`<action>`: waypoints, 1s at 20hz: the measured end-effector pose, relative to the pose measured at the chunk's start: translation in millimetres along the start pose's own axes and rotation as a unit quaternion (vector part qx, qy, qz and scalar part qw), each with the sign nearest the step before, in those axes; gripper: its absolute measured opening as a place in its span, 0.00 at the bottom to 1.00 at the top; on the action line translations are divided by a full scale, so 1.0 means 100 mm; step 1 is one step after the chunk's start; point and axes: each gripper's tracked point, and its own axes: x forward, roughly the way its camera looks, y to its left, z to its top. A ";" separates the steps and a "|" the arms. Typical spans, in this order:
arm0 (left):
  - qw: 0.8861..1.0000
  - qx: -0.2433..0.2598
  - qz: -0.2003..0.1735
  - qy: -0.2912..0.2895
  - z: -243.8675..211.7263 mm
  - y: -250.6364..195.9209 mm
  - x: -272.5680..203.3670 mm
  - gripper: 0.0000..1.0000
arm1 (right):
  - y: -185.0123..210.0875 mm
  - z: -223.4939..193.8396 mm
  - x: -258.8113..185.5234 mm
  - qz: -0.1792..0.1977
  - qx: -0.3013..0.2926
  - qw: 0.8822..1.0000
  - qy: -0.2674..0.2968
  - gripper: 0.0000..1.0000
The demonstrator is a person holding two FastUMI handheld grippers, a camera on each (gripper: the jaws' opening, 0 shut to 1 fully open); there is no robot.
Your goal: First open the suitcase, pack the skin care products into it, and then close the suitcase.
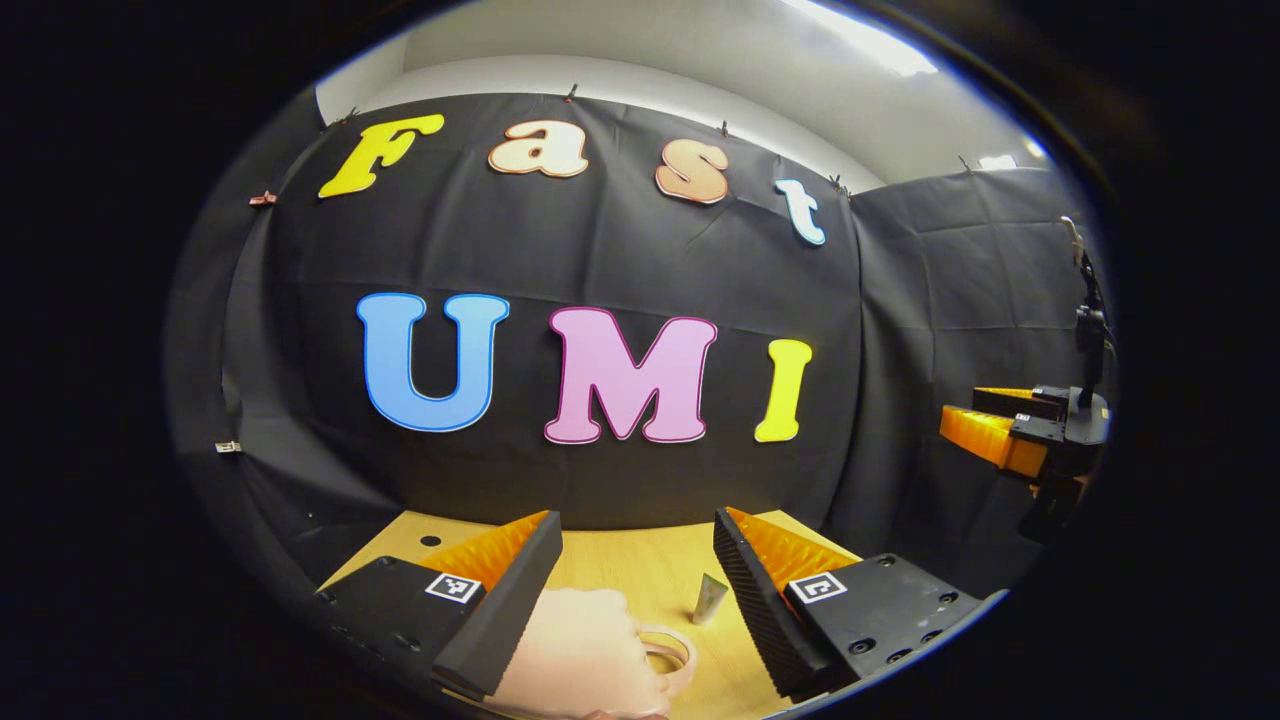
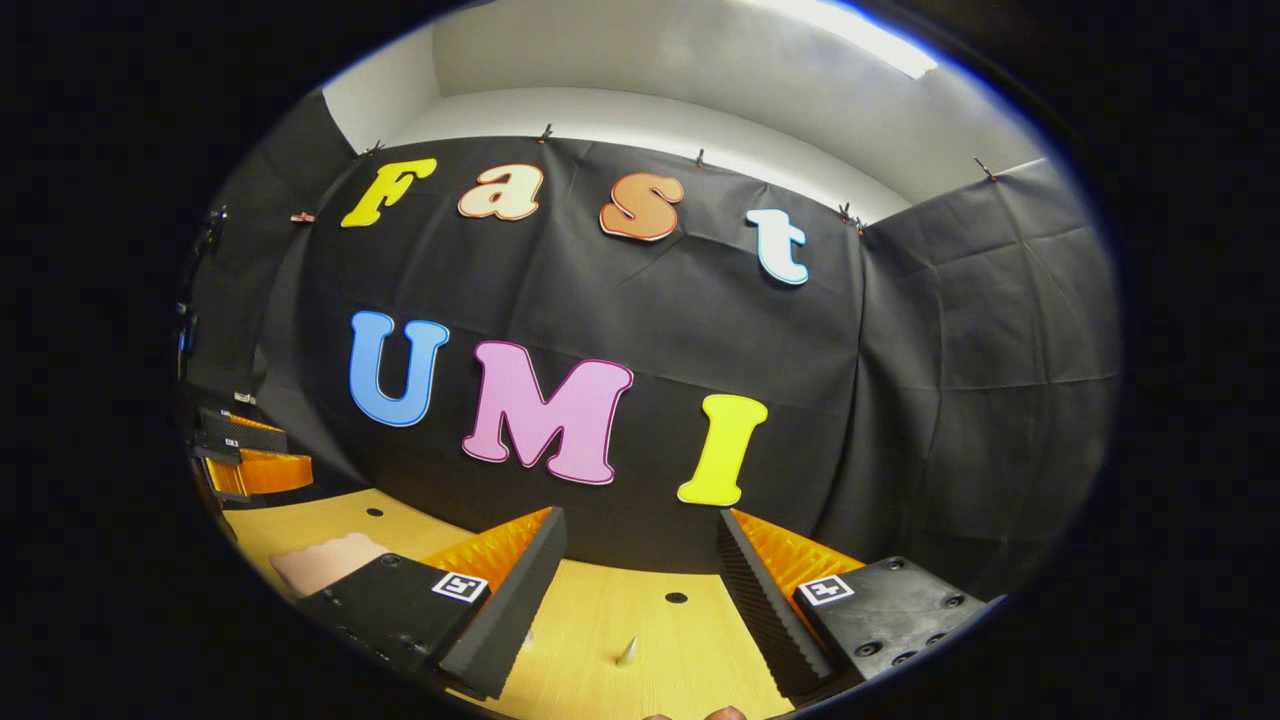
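Black cloth walls enclose a light wooden table (image 1: pixel 640 570). On it, in the left gripper view, a closed pale pink hard-shell suitcase (image 1: pixel 580 650) with a loop handle lies low between the left gripper's (image 1: pixel 638 585) widely spread fingers, holding nothing. A small pale upright skin care tube (image 1: pixel 710 598) stands just beside the suitcase. The right gripper (image 2: pixel 640 590) hangs above the table, fingers wide apart and empty, a small silvery cone-shaped tube (image 2: pixel 627 652) below them.

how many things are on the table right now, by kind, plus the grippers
Pink suitcase: 1
Skin care tube: 1
Grippers: 2, the left gripper and the right gripper
Total: 4
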 end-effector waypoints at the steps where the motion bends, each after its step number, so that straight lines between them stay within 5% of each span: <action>1: 1.000 0.000 -0.006 0.005 -0.03 -0.03 0.01 0.96 | 0.01 0.00 0.00 0.001 0.002 1.000 0.000 0.96; 10: 0.988 -0.024 -0.084 0.124 -0.71 -0.55 0.18 0.96 | 0.10 -0.04 0.15 0.031 0.019 0.999 -0.009 0.96; 14: 0.969 -0.026 -0.111 0.220 -1.28 -0.95 0.48 0.96 | -0.05 -0.08 0.36 0.054 0.021 0.998 -0.018 0.96; 20: 0.920 -0.048 -0.052 0.386 -2.31 -0.99 0.90 0.96 | -0.57 -0.28 0.62 0.042 0.021 0.999 -0.023 0.96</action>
